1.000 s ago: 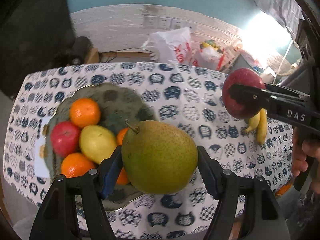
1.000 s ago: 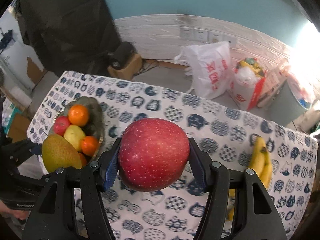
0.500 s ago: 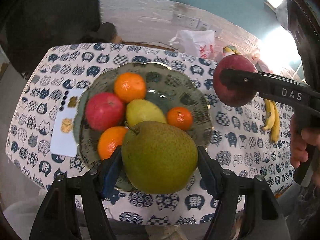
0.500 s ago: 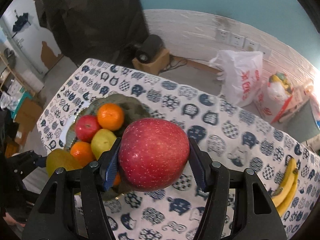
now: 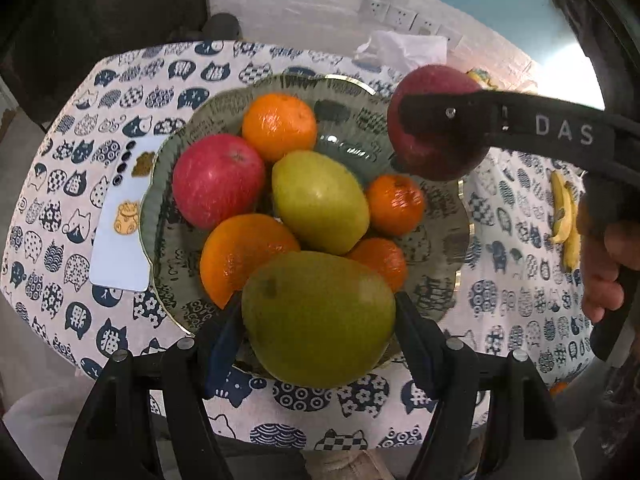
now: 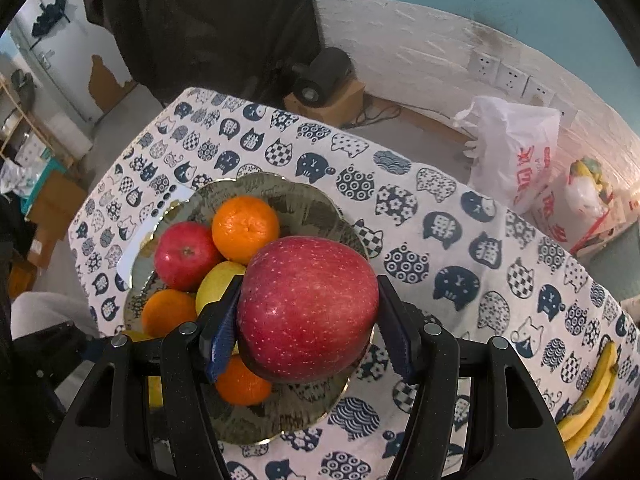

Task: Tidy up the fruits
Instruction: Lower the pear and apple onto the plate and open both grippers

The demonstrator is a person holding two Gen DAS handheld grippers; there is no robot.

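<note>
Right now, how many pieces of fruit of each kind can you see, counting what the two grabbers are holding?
Apples: 2, one in the bowl, one held by the right gripper.
Oranges: 4, all in the bowl.
Pears: 2, one in the bowl, one held by the left gripper.
Bananas: 1 bunch on the tablecloth; how many it holds is unclear.
Total: 9, counting the bunch once.

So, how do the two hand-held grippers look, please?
Both are matte black plastic. The left gripper and the right gripper have two angular fingers with silver screws and ridged blue pads inside the jaws. The right gripper's side carries pale "DAS" letters. No cables or sleeves show.
</note>
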